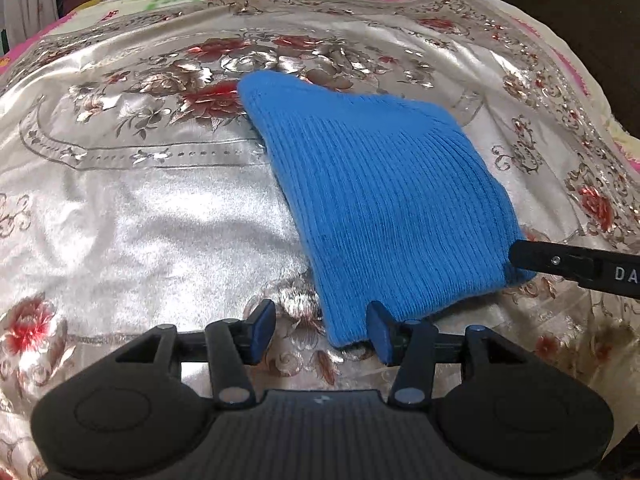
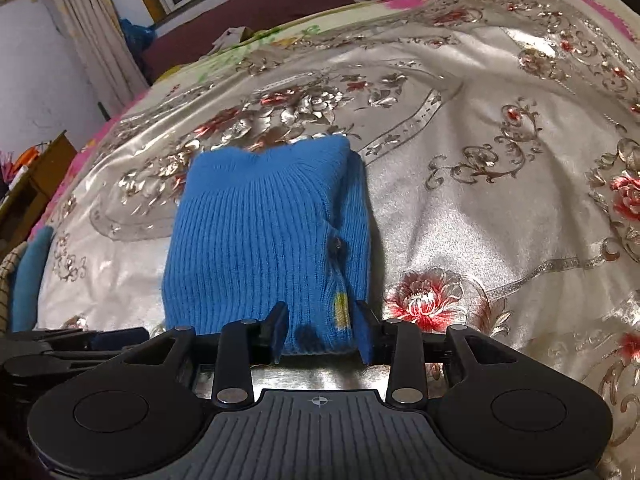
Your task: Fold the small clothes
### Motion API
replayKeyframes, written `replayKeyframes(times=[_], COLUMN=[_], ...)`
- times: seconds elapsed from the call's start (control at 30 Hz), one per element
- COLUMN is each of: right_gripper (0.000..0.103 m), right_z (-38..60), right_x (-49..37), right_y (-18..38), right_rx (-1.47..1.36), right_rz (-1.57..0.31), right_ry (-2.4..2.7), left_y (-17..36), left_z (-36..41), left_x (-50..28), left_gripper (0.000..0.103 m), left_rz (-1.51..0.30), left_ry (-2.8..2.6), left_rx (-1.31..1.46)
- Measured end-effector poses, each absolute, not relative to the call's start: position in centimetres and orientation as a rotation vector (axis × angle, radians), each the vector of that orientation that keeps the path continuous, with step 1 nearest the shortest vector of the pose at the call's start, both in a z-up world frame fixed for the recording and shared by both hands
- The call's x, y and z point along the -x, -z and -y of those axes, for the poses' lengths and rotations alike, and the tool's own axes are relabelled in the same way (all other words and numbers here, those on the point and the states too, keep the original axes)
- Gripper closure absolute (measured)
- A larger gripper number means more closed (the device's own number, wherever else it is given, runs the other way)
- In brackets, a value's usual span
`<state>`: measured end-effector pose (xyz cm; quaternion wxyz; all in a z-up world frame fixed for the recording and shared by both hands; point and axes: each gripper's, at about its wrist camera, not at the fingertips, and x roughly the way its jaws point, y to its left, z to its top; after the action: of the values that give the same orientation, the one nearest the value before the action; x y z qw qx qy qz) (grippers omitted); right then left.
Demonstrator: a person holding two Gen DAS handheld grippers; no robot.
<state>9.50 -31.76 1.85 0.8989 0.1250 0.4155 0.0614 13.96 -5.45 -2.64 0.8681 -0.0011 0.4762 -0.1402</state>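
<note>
A blue ribbed knit garment (image 1: 384, 208) lies folded on the satin flowered bedspread (image 1: 140, 220). My left gripper (image 1: 322, 330) is open at the garment's near corner; the corner lies between the fingers, with the right fingertip at the knit edge. The right gripper's finger (image 1: 560, 262) shows at the garment's right edge. In the right wrist view the garment (image 2: 260, 240) lies just ahead, with a dark button and a yellow patch near its right side. My right gripper (image 2: 322, 332) is open, its fingers astride the garment's near edge.
The bedspread (image 2: 500, 200) has a pink-edged border. A wooden piece of furniture (image 2: 36, 184) stands left of the bed. A curtain (image 2: 92, 32) and window are behind. A teal cloth (image 2: 30, 276) lies at the left. The left gripper (image 2: 80, 340) shows at lower left.
</note>
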Motion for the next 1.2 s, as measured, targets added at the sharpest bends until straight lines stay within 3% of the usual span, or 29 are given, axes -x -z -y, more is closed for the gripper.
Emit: replayKeyframes(times=[0.23, 1.2], right_gripper=[0.06, 0.058], right_z=[30.2, 29.4], right_x=[-8.1, -5.3], right_y=[-1.9, -0.9], right_rx=[-0.198, -0.209], right_rz=[-0.867, -0.869], right_ry=[-0.131, -0.124], left_y=[3.5, 3.1], left_z=[4.9, 5.6], left_x=[-12.6, -11.1], left_gripper=[0.045, 0.034], left_rz=[-1.024, -1.032], left_ry=[0.288, 0.281], left_rx=[0.024, 0.023])
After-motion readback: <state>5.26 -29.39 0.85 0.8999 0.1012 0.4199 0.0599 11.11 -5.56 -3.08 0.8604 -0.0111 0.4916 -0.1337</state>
